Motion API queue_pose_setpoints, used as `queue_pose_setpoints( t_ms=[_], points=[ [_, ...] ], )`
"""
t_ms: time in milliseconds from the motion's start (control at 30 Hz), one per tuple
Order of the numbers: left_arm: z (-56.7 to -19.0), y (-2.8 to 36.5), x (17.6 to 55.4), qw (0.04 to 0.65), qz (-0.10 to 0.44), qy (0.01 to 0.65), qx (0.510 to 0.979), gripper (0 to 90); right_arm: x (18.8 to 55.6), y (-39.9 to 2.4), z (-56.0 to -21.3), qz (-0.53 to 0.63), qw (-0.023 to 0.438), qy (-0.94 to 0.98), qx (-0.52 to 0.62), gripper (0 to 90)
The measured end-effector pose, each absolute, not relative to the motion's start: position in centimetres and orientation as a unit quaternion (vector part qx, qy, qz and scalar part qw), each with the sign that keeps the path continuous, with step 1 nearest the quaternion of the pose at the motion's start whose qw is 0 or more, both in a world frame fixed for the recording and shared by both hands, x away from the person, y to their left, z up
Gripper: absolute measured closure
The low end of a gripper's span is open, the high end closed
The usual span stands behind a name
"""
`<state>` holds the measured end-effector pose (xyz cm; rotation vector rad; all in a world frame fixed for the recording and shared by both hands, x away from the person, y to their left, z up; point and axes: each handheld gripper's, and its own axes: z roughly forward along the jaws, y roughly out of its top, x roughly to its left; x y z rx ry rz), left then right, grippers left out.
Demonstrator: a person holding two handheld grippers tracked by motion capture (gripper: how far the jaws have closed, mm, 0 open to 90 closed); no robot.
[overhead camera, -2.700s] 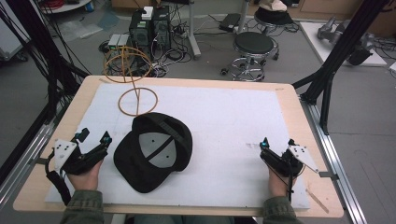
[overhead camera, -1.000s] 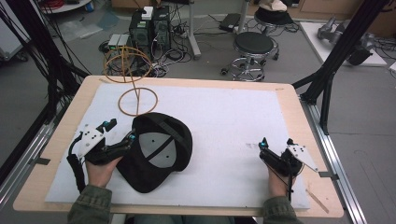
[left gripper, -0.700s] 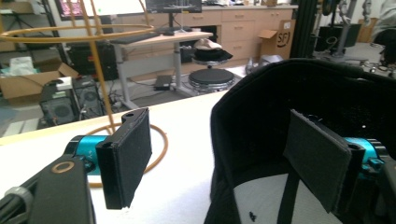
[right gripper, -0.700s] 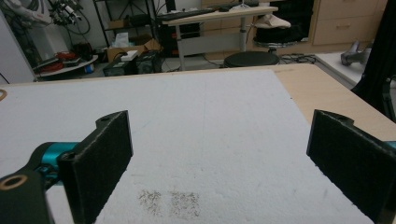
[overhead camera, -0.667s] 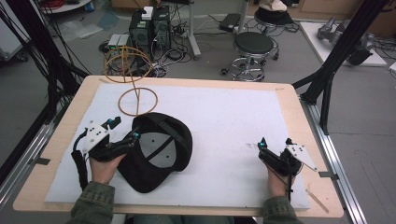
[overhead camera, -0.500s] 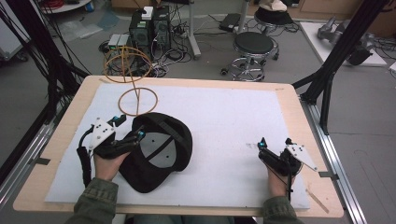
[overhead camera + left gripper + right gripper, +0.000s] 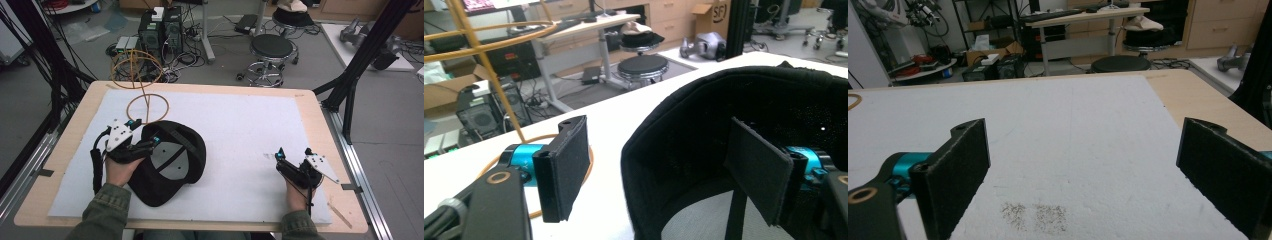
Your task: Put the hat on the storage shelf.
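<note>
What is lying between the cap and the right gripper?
Nothing: in the high view the white sheet is bare between the cap and the right gripper.

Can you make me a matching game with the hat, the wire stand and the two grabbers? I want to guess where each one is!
Things:
1. black cap
2. orange wire stand
3. left gripper
4. right gripper

Places or states:
A. open over bare white mat, nothing between its jaws
B. lying upside down on the mat
C. at the table's far left, beyond the cap
D. open, one jaw inside the cap, one outside its rim

Pairs: 1-B, 2-C, 3-D, 4-A
</note>
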<state>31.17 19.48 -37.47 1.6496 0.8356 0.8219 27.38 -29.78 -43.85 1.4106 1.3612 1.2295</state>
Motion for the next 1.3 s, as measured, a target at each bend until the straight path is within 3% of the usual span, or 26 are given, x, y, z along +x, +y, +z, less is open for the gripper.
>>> queue_pose_setpoints(
  t_ms=[1033,1100,1167,1200,1233,1300],
  points=[
    [-35.8,16.4,32.8,0.494,0.348,0.314,0.733,33.9,27.4,-29.7,-43.9,0.485,0.403,0.538,0.56,5.7],
    [-35.8,16.4,32.8,0.491,0.348,0.311,0.736,37.4,27.3,-29.7,-43.8,0.485,0.403,0.538,0.559,5.7],
    [-35.8,16.3,32.9,0.488,0.349,0.313,0.736,49.0,27.4,-29.7,-43.9,0.484,0.403,0.538,0.56,5.7],
    [-35.8,16.4,32.9,0.485,0.35,0.312,0.738,49.0,27.4,-29.7,-43.9,0.484,0.403,0.538,0.56,5.7],
    [-35.7,16.5,32.9,0.489,0.348,0.311,0.737,61.6,27.3,-29.7,-43.9,0.484,0.403,0.538,0.56,5.7],
    [-35.6,16.8,32.8,0.489,0.345,0.317,0.736,73.8,27.4,-29.7,-43.9,0.484,0.403,0.539,0.56,5.8]
  ],
)
